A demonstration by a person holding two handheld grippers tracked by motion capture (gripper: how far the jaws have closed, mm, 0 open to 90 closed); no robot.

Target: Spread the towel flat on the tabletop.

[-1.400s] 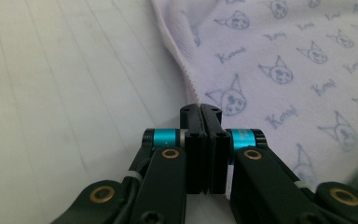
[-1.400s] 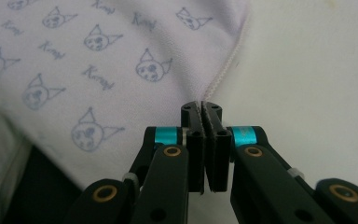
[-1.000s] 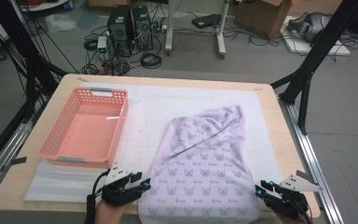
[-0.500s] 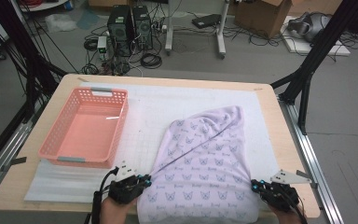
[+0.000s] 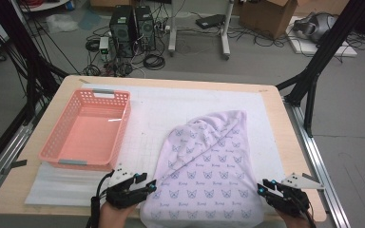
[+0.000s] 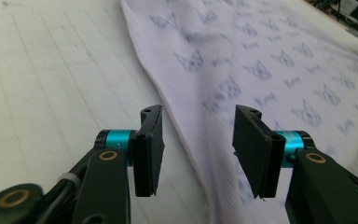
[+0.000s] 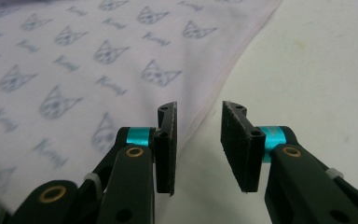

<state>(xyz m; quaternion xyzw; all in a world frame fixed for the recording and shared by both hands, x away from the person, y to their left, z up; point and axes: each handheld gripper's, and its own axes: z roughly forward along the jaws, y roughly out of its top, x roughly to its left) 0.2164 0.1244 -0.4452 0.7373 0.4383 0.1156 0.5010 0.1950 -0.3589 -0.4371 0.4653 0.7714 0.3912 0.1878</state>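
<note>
High view: we count one cat-print cloth (image 5: 208, 175) spread on the table (image 5: 275, 99), one pink basket (image 5: 88, 130) at left, two tongs.

Left gripper view: left tongs (image 6: 198, 140) just reopened, apart, astride the cloth's edge.

Right gripper view: right tongs (image 7: 198, 140) likewise apart, empty, beside its hem.

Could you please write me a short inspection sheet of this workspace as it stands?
Surface: wooden table under a white gridded mat.
Job's things: cat-print cloth lies spread at the near edge, its far end bunched.
Clutter: empty pink basket on the left.
Grippers: left tool at the cloth's left edge, jaws just reopened, nothing gripped; right tool at its right edge, likewise open.
Cables: one trails from the left tool; more lie tangled on the floor.
Surroundings: computer towers, cardboard box, black frame legs.
</note>
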